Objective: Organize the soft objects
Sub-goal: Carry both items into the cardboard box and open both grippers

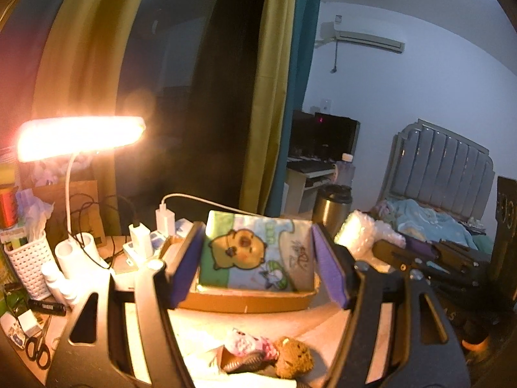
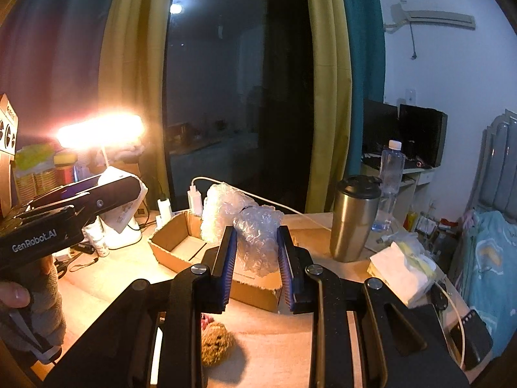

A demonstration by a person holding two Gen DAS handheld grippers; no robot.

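**Both claws loaded over the cardboard box**

Counter (image 2: 110,278) is carrying a shallow cardboard box (image 2: 181,242) near its middle, open side up. Steel tumbler (image 2: 353,220) is standing upright toward the back right edge, water bottle (image 2: 391,174) just behind it. Desk lamp (image 1: 80,135) is glowing at the back left corner.

Left claw (image 1: 258,258) is gripping a cartoon-print tissue pack (image 1: 255,252) between its pads, holding it over the box. Right claw (image 2: 257,258) is clamping a wad of bubble wrap (image 2: 248,226), also hanging above the box.

Loose tissue pack (image 2: 400,271) is lying near the right edge. Brown plush toy (image 2: 216,342) is sitting by the front edge, a pink knit item (image 1: 248,344) touching it.
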